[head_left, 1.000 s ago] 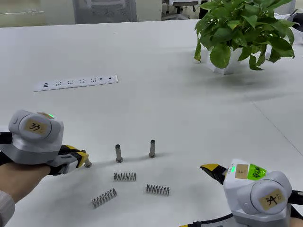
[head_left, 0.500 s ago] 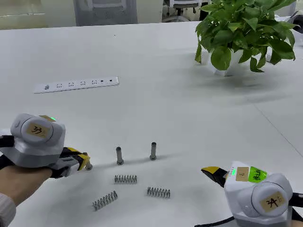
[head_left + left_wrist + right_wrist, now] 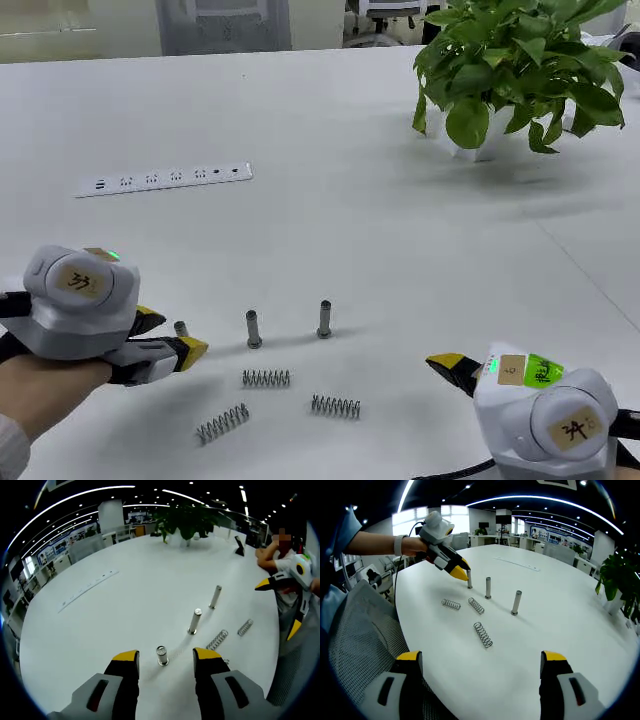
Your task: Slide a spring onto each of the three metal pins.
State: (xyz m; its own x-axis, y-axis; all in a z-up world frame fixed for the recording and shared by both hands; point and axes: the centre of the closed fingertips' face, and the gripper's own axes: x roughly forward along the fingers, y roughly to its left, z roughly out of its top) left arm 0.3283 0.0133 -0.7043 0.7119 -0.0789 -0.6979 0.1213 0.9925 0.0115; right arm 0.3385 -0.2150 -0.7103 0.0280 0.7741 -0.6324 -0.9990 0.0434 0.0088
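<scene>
Left gripper point(image 3: 165, 656) open, empty; jaws flanking left pin point(image 3: 161, 655), clear of both tips (plain in left gripper view; in head view pin base hidden behind a jaw). Right gripper point(image 3: 481, 657) wide open, empty, near right; in head view one yellow tip visible. Pins: three, upright in a row, including middle pin point(image 3: 253, 328) and right pin point(image 3: 324, 318). Springs: three, flat on table point(image 3: 400, 250), nearer than pins: left spring point(image 3: 221, 423), middle spring point(image 3: 265, 378), right spring point(image 3: 335, 406). In left gripper view, two springs clear, third mostly hidden beside a jaw.

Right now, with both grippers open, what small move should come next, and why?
Probably bring the right gripper forward over the nearest spring and close: all three springs lie flat, the pins stand bare, its fingers are open.
</scene>
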